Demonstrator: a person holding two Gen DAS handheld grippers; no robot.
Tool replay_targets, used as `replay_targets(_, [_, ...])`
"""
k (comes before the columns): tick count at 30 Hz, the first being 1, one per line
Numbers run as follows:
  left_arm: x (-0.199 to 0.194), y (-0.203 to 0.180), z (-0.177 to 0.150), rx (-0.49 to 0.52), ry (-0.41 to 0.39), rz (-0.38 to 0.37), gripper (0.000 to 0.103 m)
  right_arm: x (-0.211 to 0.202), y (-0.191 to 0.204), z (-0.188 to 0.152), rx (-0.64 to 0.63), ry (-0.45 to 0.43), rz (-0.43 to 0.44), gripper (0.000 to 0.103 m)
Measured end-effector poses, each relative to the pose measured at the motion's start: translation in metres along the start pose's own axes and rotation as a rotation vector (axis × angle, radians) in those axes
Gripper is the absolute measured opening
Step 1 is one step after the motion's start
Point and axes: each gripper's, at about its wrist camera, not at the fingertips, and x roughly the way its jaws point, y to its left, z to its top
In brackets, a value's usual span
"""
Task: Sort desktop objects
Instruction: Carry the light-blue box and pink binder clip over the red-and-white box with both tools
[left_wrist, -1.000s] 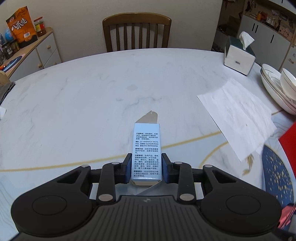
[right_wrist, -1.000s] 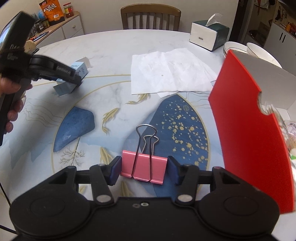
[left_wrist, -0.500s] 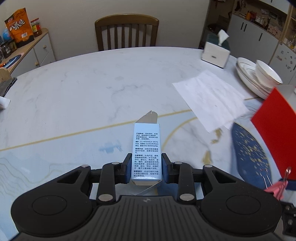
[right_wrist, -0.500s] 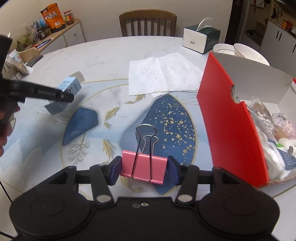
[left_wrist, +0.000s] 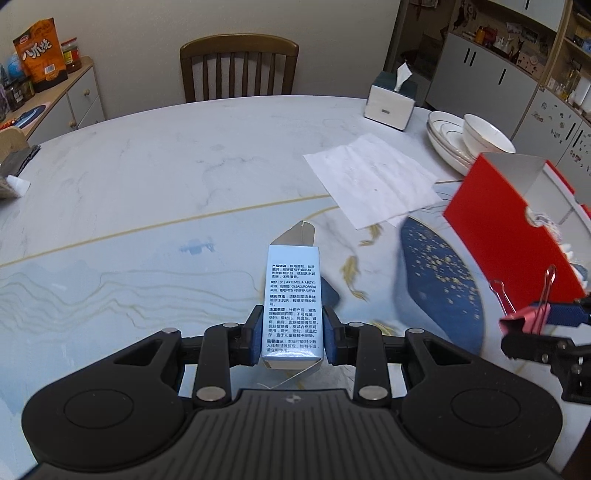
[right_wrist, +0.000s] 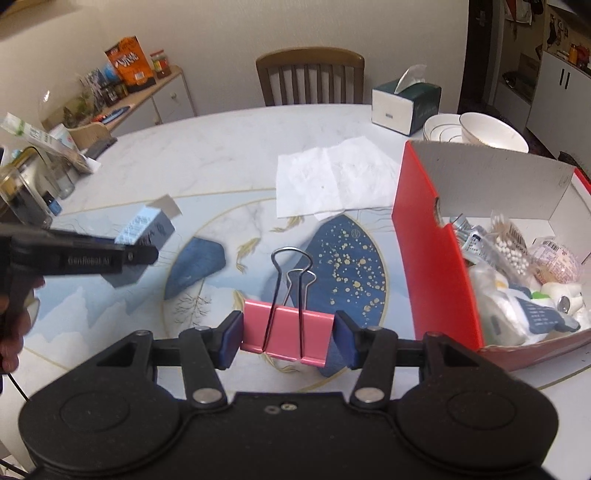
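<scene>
Carton (left_wrist: 291, 306), pale blue, printed with black Chinese text, end flap open: clamped between the blue pads of the left gripper (left_wrist: 291, 334), held above the table (left_wrist: 147, 177). In the right wrist view this carton (right_wrist: 142, 229) shows at far left, gripped by the left gripper (right_wrist: 147, 254), whose handle a hand (right_wrist: 14, 332) holds.

Binder clip (right_wrist: 288, 332), pink, wire handles pointing away: pinched at both ends by the right gripper (right_wrist: 288, 334), fingers closed on it. In the left wrist view the clip (left_wrist: 524, 319) appears at the right edge, just in front of the red box.

Box (right_wrist: 428, 266), red outside, grey-white inside, open top: stands on the right side of the table, filled with small items including cotton swabs (right_wrist: 511, 251) and packets. Its near red wall shows in the left wrist view (left_wrist: 495, 236).

Paper sheet (right_wrist: 332, 181), white, creased: lies flat, left of the box's far corner.

Tissue box (right_wrist: 402, 99), dark green and white: far right on the table.

Bowls and plates (left_wrist: 480, 138), white, stacked: beyond the red box.

Wooden chair (left_wrist: 238, 66): at the table's far edge.

Snack bag (left_wrist: 38, 55), orange: on the sideboard, far left.
</scene>
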Motion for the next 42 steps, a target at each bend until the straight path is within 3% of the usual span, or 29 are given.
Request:
replay_targets(10, [-0.029,-0.039,-0.019,0.012,-0.005,-0.007,0.03,-0.027,-0.02,-0.005,0.006,-0.012,0.034,0.051])
replay_targets(21, [-0.045,-0.097,-0.016,0.059,-0.029,-0.035,0.03,-0.059,-0.059,-0.003,0.025,-0.083,0.063,0.051])
replay_targets(42, [-0.016,-0.24,0.033,0.241,-0.083,-0.125,0.03,-0.093,-0.196,0.002,0.098,-0.175,-0.055,0.052])
